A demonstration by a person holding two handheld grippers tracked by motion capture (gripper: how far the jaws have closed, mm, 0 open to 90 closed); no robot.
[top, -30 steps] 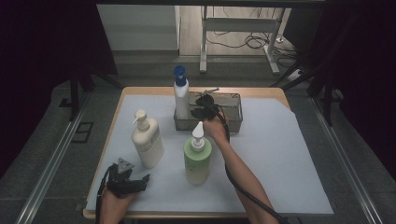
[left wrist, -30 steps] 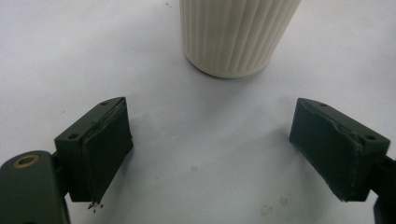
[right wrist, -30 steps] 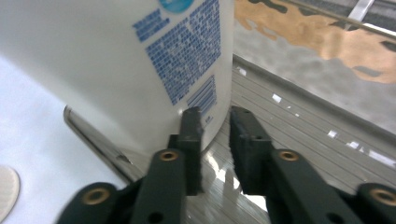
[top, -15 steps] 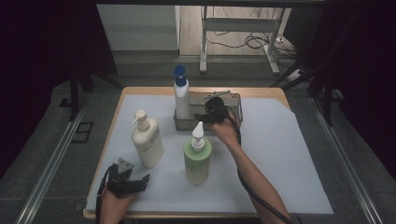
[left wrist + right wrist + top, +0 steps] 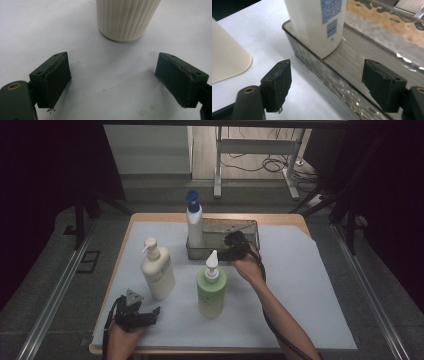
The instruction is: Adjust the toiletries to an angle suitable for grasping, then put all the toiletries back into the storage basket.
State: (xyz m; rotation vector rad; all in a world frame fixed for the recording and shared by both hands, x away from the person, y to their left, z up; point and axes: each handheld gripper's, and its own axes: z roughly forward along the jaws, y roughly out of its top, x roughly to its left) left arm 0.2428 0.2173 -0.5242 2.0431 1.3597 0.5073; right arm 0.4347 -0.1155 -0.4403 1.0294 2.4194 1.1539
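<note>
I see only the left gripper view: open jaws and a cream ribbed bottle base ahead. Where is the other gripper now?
Observer: The right gripper is by the front wall of the metal tray; its jaws have just been opening, nothing between them.
Operator: Is something inside this tray?
Observer: A white bottle with blue cap stands upright in its left end.
Operator: Any other bottle on the table?
Observer: A green pump bottle stands right of your cream bottle, apart from it.

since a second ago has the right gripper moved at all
Yes. The right gripper has backed off the white bottle with the blue cap toward the right, along the metal tray, its jaws having just opened, with nothing between them.
</note>
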